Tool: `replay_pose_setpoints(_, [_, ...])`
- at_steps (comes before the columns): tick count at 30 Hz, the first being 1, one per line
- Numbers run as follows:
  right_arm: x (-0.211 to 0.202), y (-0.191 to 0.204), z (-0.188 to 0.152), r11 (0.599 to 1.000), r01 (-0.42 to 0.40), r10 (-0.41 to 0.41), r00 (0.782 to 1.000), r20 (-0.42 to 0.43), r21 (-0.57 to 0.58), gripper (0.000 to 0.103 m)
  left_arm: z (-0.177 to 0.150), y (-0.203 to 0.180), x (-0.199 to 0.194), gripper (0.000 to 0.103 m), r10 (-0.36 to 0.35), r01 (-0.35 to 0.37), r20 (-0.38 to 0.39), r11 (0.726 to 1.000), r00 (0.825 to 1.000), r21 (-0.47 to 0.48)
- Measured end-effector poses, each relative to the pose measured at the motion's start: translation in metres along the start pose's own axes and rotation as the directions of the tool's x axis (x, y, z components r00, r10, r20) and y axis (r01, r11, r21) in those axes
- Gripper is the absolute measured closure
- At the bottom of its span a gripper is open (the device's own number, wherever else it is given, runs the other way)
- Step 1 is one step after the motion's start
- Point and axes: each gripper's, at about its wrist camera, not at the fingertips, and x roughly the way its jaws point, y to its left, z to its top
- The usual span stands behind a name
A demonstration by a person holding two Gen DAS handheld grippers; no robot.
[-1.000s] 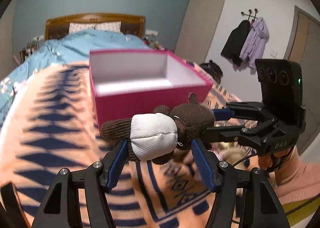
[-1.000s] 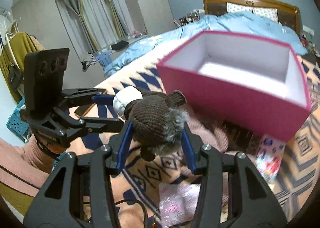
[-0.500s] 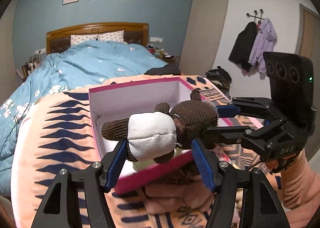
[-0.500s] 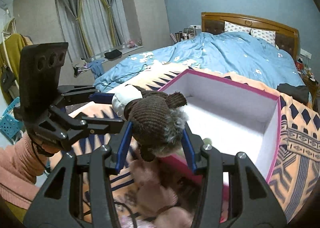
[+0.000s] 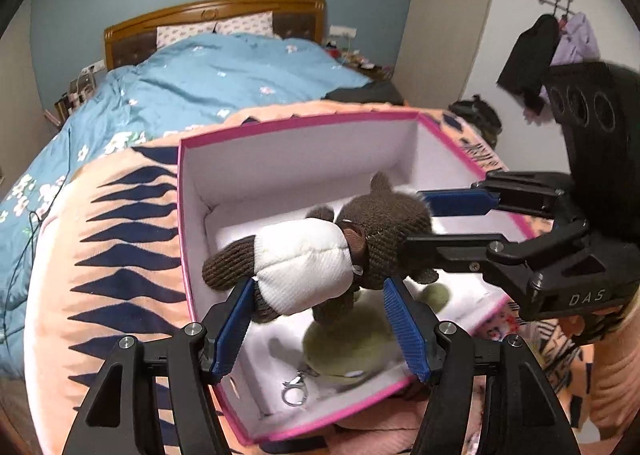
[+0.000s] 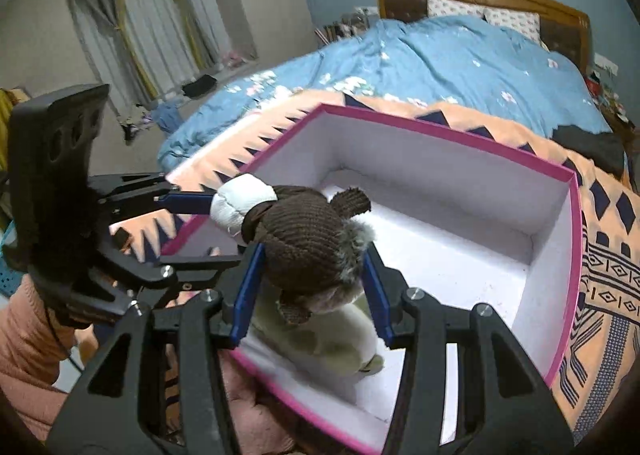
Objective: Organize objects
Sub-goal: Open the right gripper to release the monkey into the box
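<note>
two hand-held grippers carry a brown knitted plush toy (image 5: 320, 255) over an open pink box (image 5: 188, 239) on a patterned blanket (image 5: 120, 255). the left gripper (image 5: 320, 319) is part-closed on the toy's white body. the right gripper (image 6: 312, 287) is clamped on its brown head. a green plush (image 5: 344, 347) with a metal clasp (image 5: 294, 389) lies inside the box, under the toy.

A brown knitted plush bear (image 5: 320, 255) in a white top hangs over the open pink box (image 5: 192, 255), gripped at its body by the left gripper (image 5: 320, 319) and at its head by the right gripper (image 5: 432, 221) reaching in from the right. Beneath it, on the box's white floor, lies a green plush toy (image 5: 352, 343) with a metal clasp (image 5: 294, 391). The box rests on an orange patterned blanket (image 5: 120, 275); a blue duvet (image 5: 224, 75) lies farther off.
</note>
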Motion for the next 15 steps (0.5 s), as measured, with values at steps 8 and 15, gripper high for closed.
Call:
replay_pose_setpoints(8, [0.012,-0.010,-0.001,0.997,0.058,-0.056,0.998,-0.033,0.053,0.052,-0.004,-0.012,0.005,0.036,0.070,-0.070,0.011,0.997,0.998,0.038])
replay_pose_setpoints(15, [-0.022,-0.006,-0.018,0.997,0.018,-0.021,0.999,0.046,0.074,0.048,-0.022,-0.011,-0.025,0.026,0.010,-0.012,0.116,1.000,0.993,0.013])
